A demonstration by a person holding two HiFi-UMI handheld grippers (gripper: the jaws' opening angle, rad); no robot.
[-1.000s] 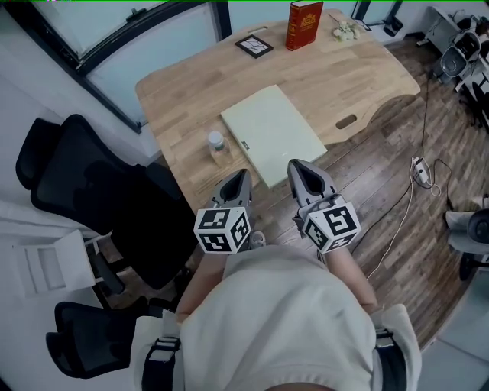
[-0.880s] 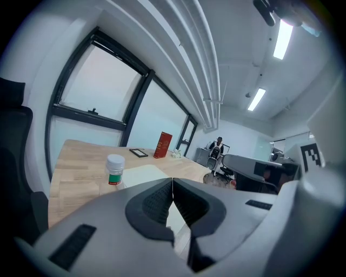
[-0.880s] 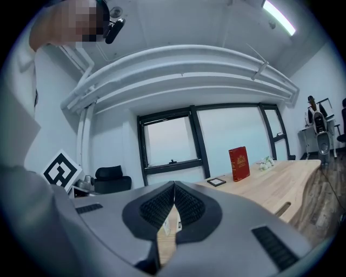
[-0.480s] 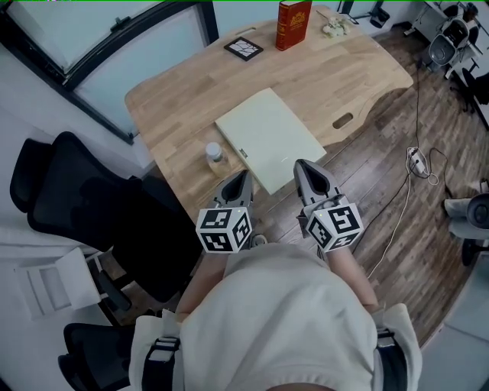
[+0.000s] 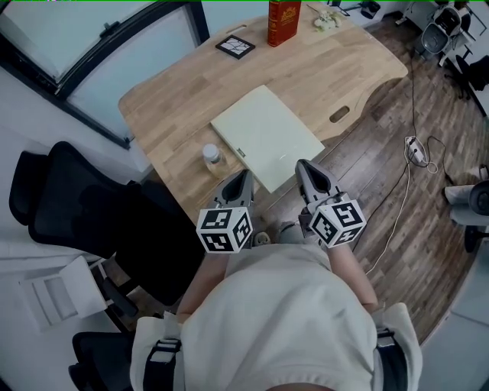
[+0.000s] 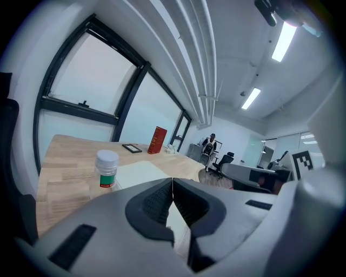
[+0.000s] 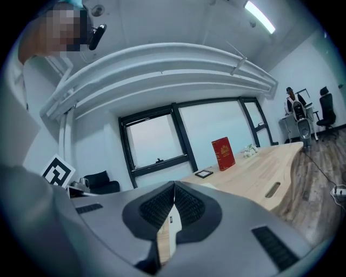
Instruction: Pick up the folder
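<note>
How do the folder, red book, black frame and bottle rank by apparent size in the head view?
1. folder, clearly largest
2. red book, far smaller
3. black frame and bottle: about alike, not ranked

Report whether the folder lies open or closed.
Closed: the folder lies flat on the table as one pale slab, no pages showing.
</note>
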